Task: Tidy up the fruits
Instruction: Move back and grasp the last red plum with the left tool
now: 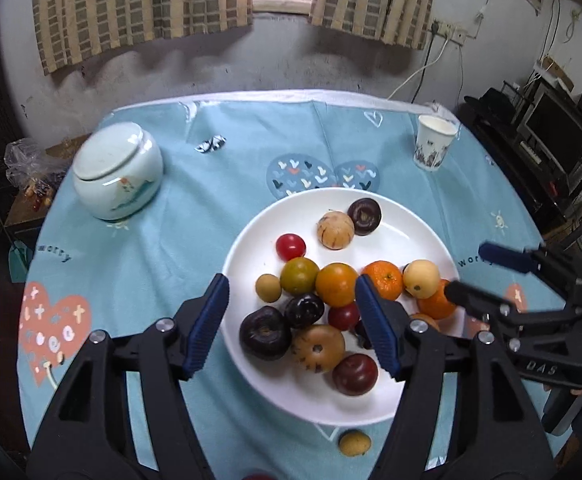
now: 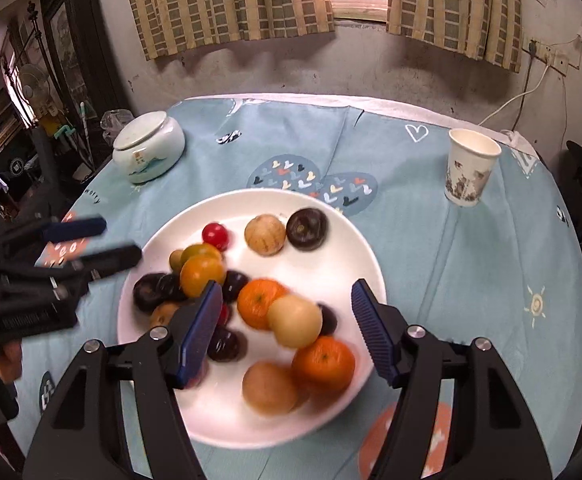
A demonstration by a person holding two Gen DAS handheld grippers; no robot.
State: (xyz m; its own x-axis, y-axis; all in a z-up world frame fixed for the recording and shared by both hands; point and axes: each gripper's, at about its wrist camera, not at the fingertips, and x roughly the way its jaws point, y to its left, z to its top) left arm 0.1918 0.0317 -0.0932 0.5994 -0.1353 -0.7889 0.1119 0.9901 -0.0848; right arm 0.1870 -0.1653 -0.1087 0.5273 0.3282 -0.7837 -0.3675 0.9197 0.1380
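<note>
The fruits (image 1: 323, 300) lay heaped on the white plate (image 1: 251, 376), all but one small yellow fruit (image 1: 354, 443) on the desk (image 1: 163, 240), just off the plate's near rim. You held both grippers over that plate, pointing down at it. Your left gripper (image 1: 291, 324) had its fingers apart, nothing between the pads, with the stray fruit just below and behind its right finger. Your right gripper (image 2: 285, 336) was likewise spread and empty, over the plate's oranges (blurred there). The left hand looked the nearer to the stray. Farther from the plate stood a lidded jar (image 1: 117, 170) and a paper cup (image 1: 434, 142).
</note>
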